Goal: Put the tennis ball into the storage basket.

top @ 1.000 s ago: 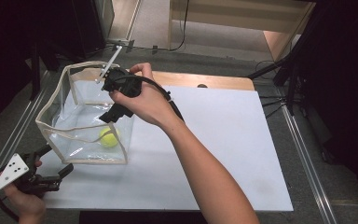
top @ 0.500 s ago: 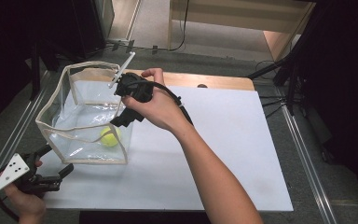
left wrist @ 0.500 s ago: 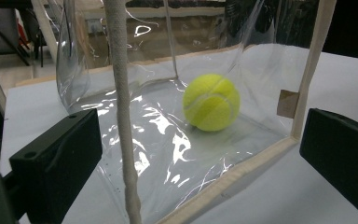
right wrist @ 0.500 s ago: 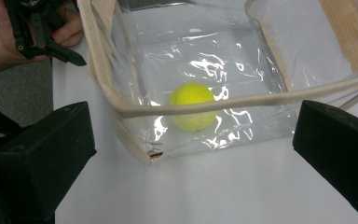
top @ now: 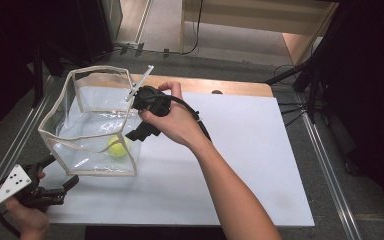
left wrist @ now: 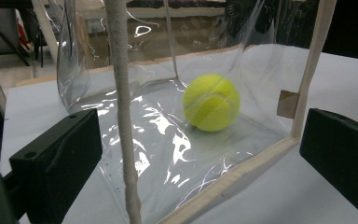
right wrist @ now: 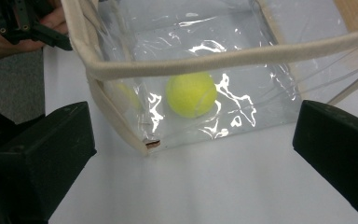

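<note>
**Tennis ball sits inside the clear bag, both grippers open around it**

A clear plastic bag with cream fabric trim stands open-topped on the white table sheet, toward the sheet's left end. Inside the bag, on its floor and close to the near right corner, lies a yellow tennis ball. In the left gripper view the ball rests on the crinkled clear floor just behind the bag's front bottom seam, with a small tan patch on the trim strip beside it. In the right gripper view the ball shows through the bag's wall, below the cream rim band that crosses the top of the bag.

The right gripper hangs over the bag's right side, held by a hand whose forearm reaches in from the near edge of the table. Its jaws stand wide apart with nothing between them; in its own view they frame the bag's corner and the ball from outside the wall. A thin white rod sticks up from this gripper above the bag's rim.

The left gripper sits near the bag's front left corner, just off the sheet's edge, held low in the other hand. Its jaws are likewise spread and empty, pointing at the bag's front wall; one cream strip of the bag rises between them in its own view.
</note>
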The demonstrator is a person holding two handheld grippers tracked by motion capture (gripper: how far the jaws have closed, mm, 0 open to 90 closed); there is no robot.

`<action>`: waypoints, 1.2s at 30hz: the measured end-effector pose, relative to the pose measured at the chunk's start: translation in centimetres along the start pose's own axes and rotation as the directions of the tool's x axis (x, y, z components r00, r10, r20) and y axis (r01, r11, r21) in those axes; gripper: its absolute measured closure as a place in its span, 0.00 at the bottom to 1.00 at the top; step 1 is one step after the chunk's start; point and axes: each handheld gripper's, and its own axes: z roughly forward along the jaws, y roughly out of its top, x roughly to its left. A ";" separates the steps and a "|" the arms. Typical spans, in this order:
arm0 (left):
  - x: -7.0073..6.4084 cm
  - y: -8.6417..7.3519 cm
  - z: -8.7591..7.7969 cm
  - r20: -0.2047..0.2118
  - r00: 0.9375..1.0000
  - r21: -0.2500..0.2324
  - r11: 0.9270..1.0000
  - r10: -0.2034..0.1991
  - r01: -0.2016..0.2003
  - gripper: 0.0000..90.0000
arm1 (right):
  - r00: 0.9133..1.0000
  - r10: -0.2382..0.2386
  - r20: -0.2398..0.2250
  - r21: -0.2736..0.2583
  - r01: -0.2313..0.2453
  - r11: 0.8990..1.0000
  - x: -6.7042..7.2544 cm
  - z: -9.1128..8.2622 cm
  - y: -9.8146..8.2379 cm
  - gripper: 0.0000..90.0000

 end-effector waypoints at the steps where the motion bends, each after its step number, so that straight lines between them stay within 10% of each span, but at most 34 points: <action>1: 0.0 0.0 0.0 0.000 1.000 0.000 1.000 0.000 0.000 0.00 | 1.000 0.000 0.000 0.000 0.000 1.000 0.0 0.0 0.0 0.00; 36: -0.1 0.0 0.0 0.001 1.000 0.008 1.000 0.005 -0.005 0.00 | 0.995 0.095 0.012 -0.056 -0.094 0.994 -0.6 4.6 -7.8 0.00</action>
